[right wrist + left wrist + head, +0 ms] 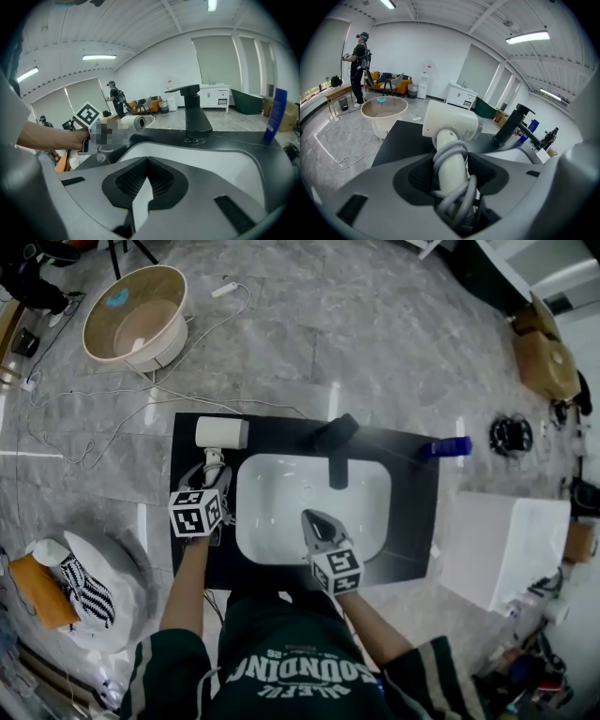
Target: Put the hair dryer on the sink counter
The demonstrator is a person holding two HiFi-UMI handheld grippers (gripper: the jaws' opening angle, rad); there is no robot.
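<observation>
Hair dryer (221, 432) clamped by handle (452, 177) (cord (449, 151) wound round it) in left gripper (212, 479) at far left of sink counter (412, 512); early release could roll it off edge. Right gripper (313, 521) closed, empty.

left gripper (452, 176) | fingers grip hair dryer (450, 124) handle | black counter (401, 140) behind

A white hair dryer (222, 433), grey cord (457, 197) looped around its handle, is gripped by that handle in the jaws of the left gripper (452, 178). Its barrel lies crosswise over the back left corner of the black table (187, 554), left of the white basin (281, 521); contact with the surface cannot be made out.
</observation>
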